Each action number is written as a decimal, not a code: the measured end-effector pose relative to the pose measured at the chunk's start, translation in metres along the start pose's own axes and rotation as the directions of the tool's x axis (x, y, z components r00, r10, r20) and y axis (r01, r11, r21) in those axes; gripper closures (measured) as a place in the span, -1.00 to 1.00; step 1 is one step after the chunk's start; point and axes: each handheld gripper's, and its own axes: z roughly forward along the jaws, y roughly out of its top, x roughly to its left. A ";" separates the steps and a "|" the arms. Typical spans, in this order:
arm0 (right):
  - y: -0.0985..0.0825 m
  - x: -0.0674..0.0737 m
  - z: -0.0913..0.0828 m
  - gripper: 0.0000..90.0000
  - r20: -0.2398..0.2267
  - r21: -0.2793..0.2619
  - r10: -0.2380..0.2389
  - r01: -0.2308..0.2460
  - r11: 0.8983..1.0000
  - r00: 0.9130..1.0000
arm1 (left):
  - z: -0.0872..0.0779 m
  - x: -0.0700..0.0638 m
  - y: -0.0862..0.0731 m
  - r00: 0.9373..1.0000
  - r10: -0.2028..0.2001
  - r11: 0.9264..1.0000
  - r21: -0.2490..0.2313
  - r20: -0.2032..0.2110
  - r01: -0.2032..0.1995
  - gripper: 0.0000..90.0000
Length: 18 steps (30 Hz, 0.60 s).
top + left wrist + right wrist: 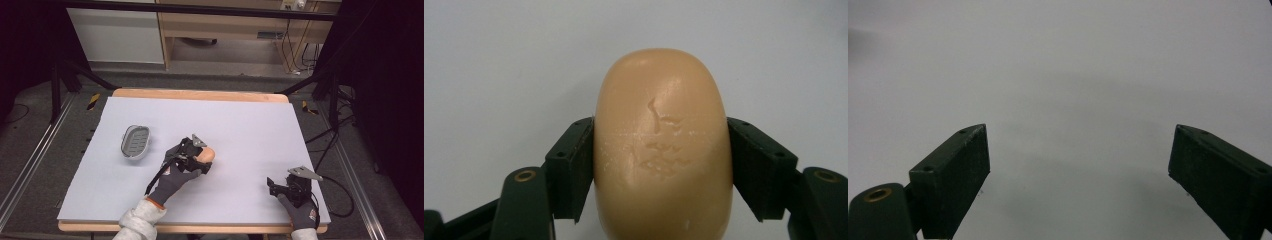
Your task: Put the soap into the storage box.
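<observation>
The wide, pale grey rectangular tabletop (pixel 240 125), edged in light wood, carries everything here, and most of its surface lies bare. Toward its left edge, about midway along, sits a small grey oval plastic soap dish (pixel 135 141) with a ribbed floor, open side up and with nothing in it; it looks like the place the soap is meant for. Near the middle of the tabletop, to the right of the dish and apart from it, the left gripper (pixel 659 165) has its two black jaws pressed against the long sides of a smooth, tan, oval bar of soap (pixel 663 145), which shows a few shallow scratches on top. Gripping across the narrow width probably gives the flat pads the surest hold on a slippery, rounded bar. Whether the bar rests on the surface or is just lifted off it cannot be told. Nothing lies between soap and dish, so the way looks free. Near the front right corner the right gripper (pixel 285 187) rests low with its jaws spread wide around nothing, well out of the way.
</observation>
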 end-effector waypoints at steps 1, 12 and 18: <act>0.000 0.000 0.000 -0.78 -0.002 0.001 0.003 -0.003 1.000 1.000 | -0.004 0.002 0.000 1.000 0.004 1.000 -0.004 -0.001 -0.004 -0.30; 0.000 0.000 0.000 -0.79 0.000 0.002 0.003 -0.003 1.000 1.000 | -0.039 0.020 -0.012 0.999 -0.022 0.999 -0.049 -0.033 0.020 -0.30; 0.000 0.001 0.000 -0.78 0.006 0.003 -0.003 0.003 1.000 1.000 | -0.056 0.033 -0.028 0.997 -0.054 0.996 -0.070 -0.052 0.050 -0.30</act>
